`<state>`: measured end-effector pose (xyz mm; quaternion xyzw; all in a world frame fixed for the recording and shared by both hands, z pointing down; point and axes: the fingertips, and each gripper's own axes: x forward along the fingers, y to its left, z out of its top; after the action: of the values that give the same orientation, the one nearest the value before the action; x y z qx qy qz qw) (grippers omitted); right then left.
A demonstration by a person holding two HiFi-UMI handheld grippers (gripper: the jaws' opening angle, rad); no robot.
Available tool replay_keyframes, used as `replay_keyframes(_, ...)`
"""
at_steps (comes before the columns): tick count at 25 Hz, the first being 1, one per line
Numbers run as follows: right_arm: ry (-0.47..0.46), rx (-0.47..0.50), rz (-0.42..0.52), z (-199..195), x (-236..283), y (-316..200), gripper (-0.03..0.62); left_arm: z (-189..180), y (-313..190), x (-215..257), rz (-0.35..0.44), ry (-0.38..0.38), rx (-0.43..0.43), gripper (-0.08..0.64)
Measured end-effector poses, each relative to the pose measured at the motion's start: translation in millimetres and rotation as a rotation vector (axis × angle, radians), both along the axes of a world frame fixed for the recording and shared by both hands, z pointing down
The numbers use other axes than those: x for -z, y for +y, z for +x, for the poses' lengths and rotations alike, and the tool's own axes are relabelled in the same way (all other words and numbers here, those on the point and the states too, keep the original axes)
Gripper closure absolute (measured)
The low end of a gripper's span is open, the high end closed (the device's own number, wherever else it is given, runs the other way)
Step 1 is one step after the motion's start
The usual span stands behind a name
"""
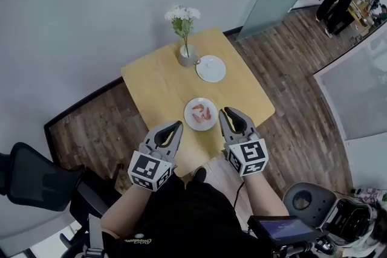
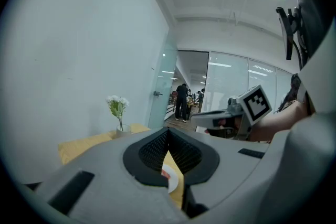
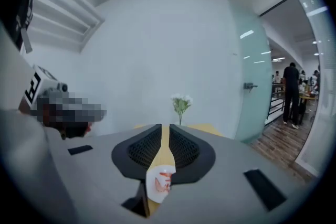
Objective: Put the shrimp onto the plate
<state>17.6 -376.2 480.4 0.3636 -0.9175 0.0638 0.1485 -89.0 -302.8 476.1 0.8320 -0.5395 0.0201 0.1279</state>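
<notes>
1. Shrimp point(image 1: 201, 112): pink-red pieces lying on the near plate point(image 1: 202, 127), mid-way along the yellow table point(image 1: 157, 84). From how they lie, I judge the placing done.
2. Second plate point(image 1: 210, 68): bare, just beside the flower vase point(image 1: 186, 55).
3. Left gripper point(image 1: 176, 125): jaw tips meet, nothing between them. It is over the table's near edge, apart from the shrimp plate.
4. Right gripper point(image 1: 227, 113): jaws a narrow slit apart and empty. Its own view shows only the plate and shrimp below, through the gap.
5. Handling, my estimate: light, soft and probably slick, and easily crushed or flicked off the rim. If I had to re-seat one, I would pinch across the thick middle of the body, not the thin tail, and squeeze gently.
</notes>
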Motion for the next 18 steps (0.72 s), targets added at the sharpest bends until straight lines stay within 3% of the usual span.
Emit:
replay_keyframes(3, -0.13, -0.052, 0.074, 23, 48, 19, 0.565, 6, 5, 14, 0.034, -0.003, -0.012, 0.56)
replay_keyframes(6, -0.198, -0.073, 0.12, 38, 77, 38, 0.569, 12, 9, 32, 0.077, -0.004, -0.022, 0.56)
replay_keyframes(11, -0.266, -0.092, 0.178, 49, 97, 68, 0.581, 28, 20, 52, 0.127, -0.013, -0.039, 0.56)
replay_keyframes(18, -0.288, -0.075, 0.18, 48, 102, 80, 0.588, 34, 22, 70, 0.162, -0.019, -0.049, 0.56)
